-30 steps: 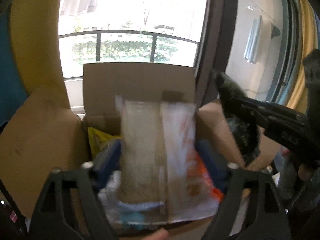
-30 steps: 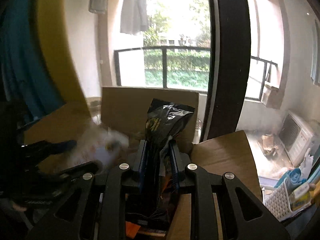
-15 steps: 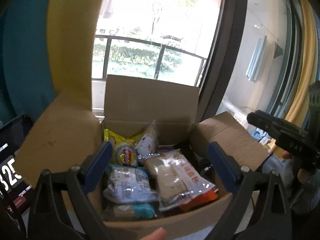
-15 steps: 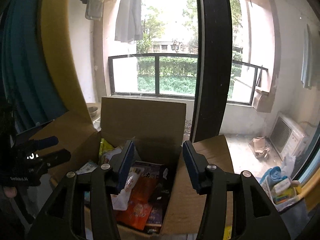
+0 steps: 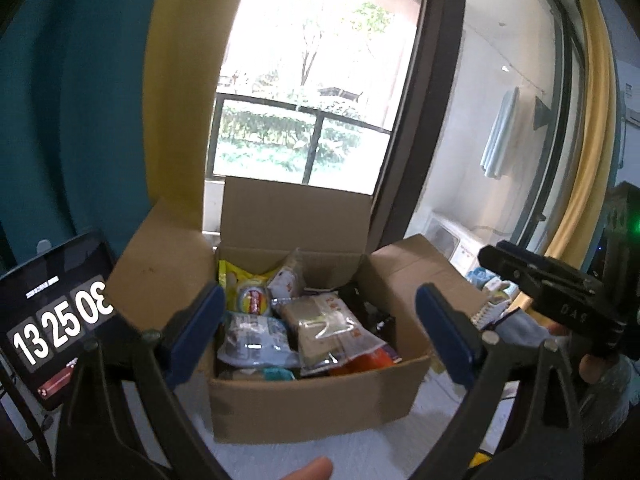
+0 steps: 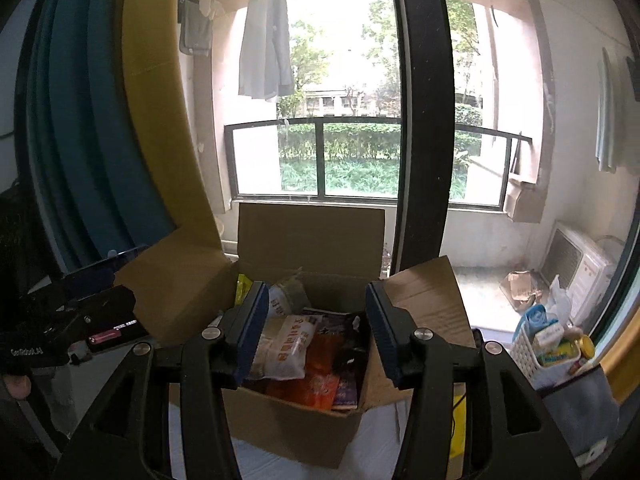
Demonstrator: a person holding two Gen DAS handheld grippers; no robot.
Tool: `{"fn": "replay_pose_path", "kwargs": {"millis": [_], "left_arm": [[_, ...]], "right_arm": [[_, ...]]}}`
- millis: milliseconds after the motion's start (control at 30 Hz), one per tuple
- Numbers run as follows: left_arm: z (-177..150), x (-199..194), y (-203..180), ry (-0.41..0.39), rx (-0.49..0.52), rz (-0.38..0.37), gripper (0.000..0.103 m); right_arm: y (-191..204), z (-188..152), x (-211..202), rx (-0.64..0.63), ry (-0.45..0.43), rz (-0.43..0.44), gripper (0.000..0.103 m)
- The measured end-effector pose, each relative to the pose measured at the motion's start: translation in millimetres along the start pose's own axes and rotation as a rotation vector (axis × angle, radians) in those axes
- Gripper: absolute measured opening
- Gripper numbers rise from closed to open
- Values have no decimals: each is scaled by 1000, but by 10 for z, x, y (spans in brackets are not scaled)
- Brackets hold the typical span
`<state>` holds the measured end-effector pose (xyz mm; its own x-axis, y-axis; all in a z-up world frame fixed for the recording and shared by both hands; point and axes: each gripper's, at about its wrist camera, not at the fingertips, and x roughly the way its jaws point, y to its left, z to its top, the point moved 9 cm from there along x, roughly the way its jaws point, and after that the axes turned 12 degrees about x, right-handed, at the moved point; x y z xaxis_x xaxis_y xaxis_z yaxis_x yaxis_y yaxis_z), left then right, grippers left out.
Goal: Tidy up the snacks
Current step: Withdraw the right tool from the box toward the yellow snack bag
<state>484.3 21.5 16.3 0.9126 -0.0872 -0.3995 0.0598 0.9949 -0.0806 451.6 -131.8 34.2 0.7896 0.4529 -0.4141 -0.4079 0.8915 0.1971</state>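
Observation:
An open cardboard box [image 5: 312,404] of snacks stands on a white surface. On top of the pile lie a clear packet of brown biscuits [image 5: 324,320], a blue-and-white packet [image 5: 256,340] and a yellow packet [image 5: 232,280]. My left gripper [image 5: 318,292] hangs open and wide before the box, with nothing between its fingers. In the right wrist view the box [image 6: 288,420] shows the clear packet [image 6: 284,344], an orange packet [image 6: 320,384] and a black packet [image 6: 352,344]. My right gripper [image 6: 316,292] is open and empty, back from the box's near side.
A dark tablet [image 5: 56,320] showing a clock leans left of the box. A white basket [image 6: 548,344] with small items stands at the right. Box flaps stick out left, right and behind. A black window post [image 6: 420,120] rises behind. A person's fingertip [image 5: 308,470] shows below.
Both grippers let go of their packets, the clear one and the black one, which now lie in the box. Both hands have drawn back and upward from the box.

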Motion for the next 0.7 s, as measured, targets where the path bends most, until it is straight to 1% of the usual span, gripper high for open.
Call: {"fn": "replay_pose_path", "kwargs": {"millis": [267, 433, 700], "left_arm": [[23, -359, -86, -33, 19, 13, 97], [-6, -525, -186, -45, 41, 6, 97], [-168, -711, -364, -33, 71, -6, 97]], "right_arm": [[58, -58, -282, -6, -9, -5, 53], [90, -105, -470, -13, -17, -1, 53], [2, -300, -775, -8, -20, -12, 53]]}}
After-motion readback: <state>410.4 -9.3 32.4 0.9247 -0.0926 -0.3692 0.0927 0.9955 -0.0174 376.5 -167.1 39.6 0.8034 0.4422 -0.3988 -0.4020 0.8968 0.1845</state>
